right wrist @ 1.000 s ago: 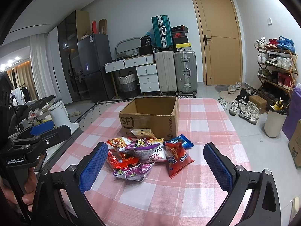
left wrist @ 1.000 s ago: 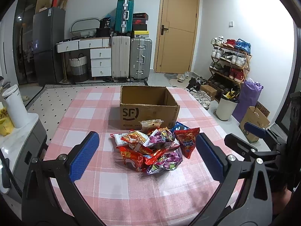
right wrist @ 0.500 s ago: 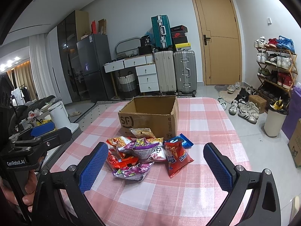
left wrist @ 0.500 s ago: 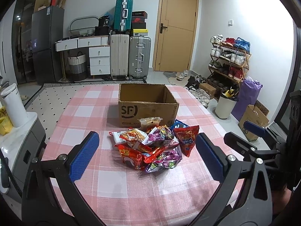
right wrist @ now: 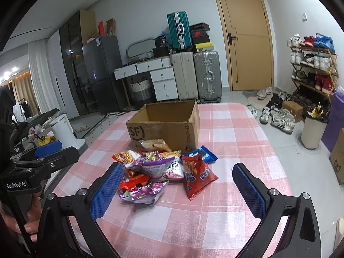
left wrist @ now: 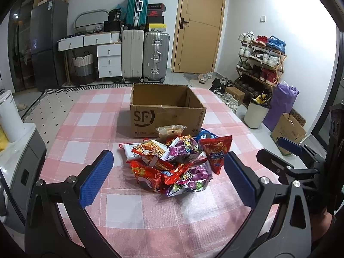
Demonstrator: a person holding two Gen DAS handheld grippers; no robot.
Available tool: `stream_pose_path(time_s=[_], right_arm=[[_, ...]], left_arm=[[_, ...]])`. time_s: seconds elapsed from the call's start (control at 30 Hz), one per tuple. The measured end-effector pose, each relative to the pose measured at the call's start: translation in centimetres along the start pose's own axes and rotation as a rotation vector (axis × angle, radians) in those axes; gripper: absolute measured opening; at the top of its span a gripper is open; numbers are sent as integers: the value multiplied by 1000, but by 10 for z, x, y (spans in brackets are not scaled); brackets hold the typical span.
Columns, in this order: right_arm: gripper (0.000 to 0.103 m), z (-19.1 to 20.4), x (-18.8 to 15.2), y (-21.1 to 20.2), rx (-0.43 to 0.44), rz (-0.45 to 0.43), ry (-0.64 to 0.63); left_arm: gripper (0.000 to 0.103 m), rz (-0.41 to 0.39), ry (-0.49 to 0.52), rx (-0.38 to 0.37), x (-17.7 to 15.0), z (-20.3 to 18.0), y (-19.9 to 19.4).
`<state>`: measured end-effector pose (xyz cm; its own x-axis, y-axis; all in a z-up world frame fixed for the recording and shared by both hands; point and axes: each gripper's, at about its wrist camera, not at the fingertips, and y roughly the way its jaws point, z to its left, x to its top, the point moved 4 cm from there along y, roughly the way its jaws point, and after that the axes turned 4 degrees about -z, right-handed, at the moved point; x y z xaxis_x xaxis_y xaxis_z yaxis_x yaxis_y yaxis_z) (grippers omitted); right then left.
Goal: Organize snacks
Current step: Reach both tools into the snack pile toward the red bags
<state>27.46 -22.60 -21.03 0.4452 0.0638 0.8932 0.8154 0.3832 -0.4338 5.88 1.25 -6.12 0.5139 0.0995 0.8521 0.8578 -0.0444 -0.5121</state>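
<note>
A heap of snack bags (left wrist: 174, 161) lies on the pink checked tablecloth (left wrist: 137, 215), just in front of an open, empty SF cardboard box (left wrist: 165, 111). The heap (right wrist: 159, 169) holds red, purple, orange and blue packets; a red bag (right wrist: 196, 176) lies at its right. My left gripper (left wrist: 168, 178) is open and empty, held above the table near the heap's front. My right gripper (right wrist: 178, 188) is open and empty, also just short of the heap. The box also shows in the right wrist view (right wrist: 165, 126).
The right gripper shows at the right in the left wrist view (left wrist: 288, 154), the left gripper at the left in the right wrist view (right wrist: 43, 157). Left of the table are a white canister (left wrist: 9, 118) and a grey cabinet. Suitcases, drawers, a shoe rack and a bin (left wrist: 257, 114) stand beyond.
Both grippers have tilted or moved slightly, so the box and heap sit a little differently in view. Jaws stay open. Nothing on the table has moved.
</note>
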Motion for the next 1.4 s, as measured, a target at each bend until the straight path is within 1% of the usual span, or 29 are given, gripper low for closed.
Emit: stream_pose_path(time_s=[0.07,0.23,0.33,0.4,0.6,0.77,0.97,1.07,1.2,1.23,1.3,1.33,1.37,1.4], right_arm=[[103,-3,-4,8,-3,11,0],[103,-14,-15,37,-2,53,11],[103,-23,-22,56,8,80,24],[103,-29,-25,70,23,99,36],[103,-45,-32,111,27,143,44],[103,-52,-34,139,43,179,55],[103,-55,-40,168,66,220,60],[103,-55,-42,182,76,233,47],[102,-50,-46,186,128,245,46],[101,-49,-47,188,135,246,43],[93,-50,-49,191,140,253,43],[83,-51,-49,191,143,254,52],[70,-54,-49,192,141,253,62],[63,-57,-50,193,135,259,72]], left_arm=[[102,20,-9,-3,-4,4,13],[102,63,-33,-39,-13,14,44],[102,86,-39,-45,-18,19,62],[102,102,-54,-57,-21,24,75],[102,146,-112,-111,-31,35,113],[102,172,-110,-102,-39,41,138],[102,228,-150,-106,-51,53,170],[102,243,-162,-104,-55,57,179],[102,261,-172,-98,-61,59,192],[102,269,-177,-98,-63,59,196],[102,285,-189,-99,-65,60,201],[102,290,-195,-101,-66,60,204],[102,292,-201,-104,-65,61,209],[102,290,-203,-102,-65,61,211]])
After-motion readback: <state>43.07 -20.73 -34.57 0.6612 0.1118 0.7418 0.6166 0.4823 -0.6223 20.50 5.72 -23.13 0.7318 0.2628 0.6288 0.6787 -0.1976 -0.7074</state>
